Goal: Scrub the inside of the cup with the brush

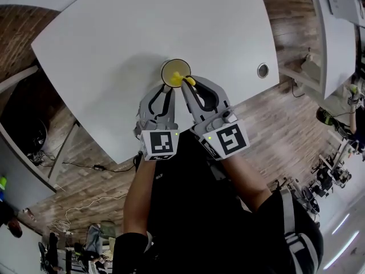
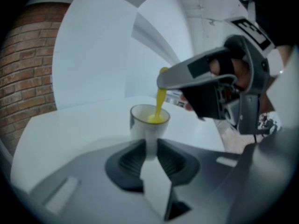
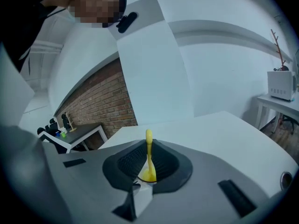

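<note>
A white cup (image 1: pixel 173 68) with a yellowish inside stands near the front edge of the white table (image 1: pixel 108 39). My left gripper (image 1: pixel 164 87) reaches it from the near side. In the left gripper view its pads (image 2: pixel 132 158) press on the cup's white handle (image 2: pixel 150 146), below the cup (image 2: pixel 145 123). A yellow brush (image 2: pixel 160 101) slants down into the cup, its head on the bottom. My right gripper (image 1: pixel 186 83) is shut on the brush's handle (image 3: pixel 149 148), right above the cup's mouth. The yellow brush head (image 3: pixel 149 175) shows below the jaws.
A round metal grommet (image 1: pixel 262 70) sits in the table to the right of the cup. The table's front edge (image 1: pixel 114 153) runs just under both grippers. A second white desk (image 1: pixel 336 33) stands at the far right, and a brick wall (image 2: pixel 23 78) to the left.
</note>
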Available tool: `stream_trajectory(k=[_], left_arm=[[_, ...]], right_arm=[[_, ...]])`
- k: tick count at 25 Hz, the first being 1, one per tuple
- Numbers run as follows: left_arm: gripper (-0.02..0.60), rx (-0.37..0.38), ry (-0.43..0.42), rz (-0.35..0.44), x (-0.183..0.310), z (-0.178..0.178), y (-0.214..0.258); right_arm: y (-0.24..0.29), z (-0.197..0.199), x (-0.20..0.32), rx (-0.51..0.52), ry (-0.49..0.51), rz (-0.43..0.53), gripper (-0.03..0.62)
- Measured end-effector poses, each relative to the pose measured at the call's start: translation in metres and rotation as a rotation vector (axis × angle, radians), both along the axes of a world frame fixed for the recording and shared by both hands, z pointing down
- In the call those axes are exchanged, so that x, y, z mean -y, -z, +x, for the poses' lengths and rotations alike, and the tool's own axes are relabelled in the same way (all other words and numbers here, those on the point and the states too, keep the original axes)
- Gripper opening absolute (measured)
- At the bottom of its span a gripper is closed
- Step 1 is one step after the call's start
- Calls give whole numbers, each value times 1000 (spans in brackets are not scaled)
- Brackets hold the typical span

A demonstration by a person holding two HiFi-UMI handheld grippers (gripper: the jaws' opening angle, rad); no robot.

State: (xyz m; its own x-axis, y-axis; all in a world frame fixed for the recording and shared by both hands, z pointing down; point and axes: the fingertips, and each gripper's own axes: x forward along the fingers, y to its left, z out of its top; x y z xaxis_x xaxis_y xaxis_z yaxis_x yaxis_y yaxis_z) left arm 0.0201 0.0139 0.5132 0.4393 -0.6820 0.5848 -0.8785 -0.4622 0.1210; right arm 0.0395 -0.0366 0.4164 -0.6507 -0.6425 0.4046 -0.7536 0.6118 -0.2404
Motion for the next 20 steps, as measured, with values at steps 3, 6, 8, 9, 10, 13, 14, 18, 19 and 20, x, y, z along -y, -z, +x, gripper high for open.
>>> stream_trajectory(k=[3, 6, 8, 9, 10, 13, 14, 18, 19, 20], left_arm=[[75, 4, -5, 18, 3, 0, 4], [75, 8, -12, 26, 5, -1, 5], [75, 11, -13, 26, 5, -1, 4], [75, 10, -12, 25, 5, -1, 4], [74, 8, -10, 21, 4, -1, 3], [74, 2, -4, 10, 3, -2, 1], [75, 3, -5, 6, 2, -2, 1], [74, 7, -7, 1, 2, -1, 1], [75, 5, -4, 0, 1, -1, 0], [75, 4, -3, -1, 1, -1, 0]], right_arm=[[-18, -3, -1, -56, 18, -46, 29], [-32, -6, -2, -97, 34, -77, 29], [-32, -5, -2, -100, 33, -76, 29], [-29, -4, -1, -96, 30, -73, 29], [-24, -2, -1, -91, 26, -68, 29], [-2, 5, -2, -92, 24, -45, 29], [6, 7, -3, -97, 26, -36, 29], [18, 12, -7, -128, 34, -11, 29], [15, 12, -7, -137, 33, -12, 29], [10, 11, -6, -146, 32, -17, 29]])
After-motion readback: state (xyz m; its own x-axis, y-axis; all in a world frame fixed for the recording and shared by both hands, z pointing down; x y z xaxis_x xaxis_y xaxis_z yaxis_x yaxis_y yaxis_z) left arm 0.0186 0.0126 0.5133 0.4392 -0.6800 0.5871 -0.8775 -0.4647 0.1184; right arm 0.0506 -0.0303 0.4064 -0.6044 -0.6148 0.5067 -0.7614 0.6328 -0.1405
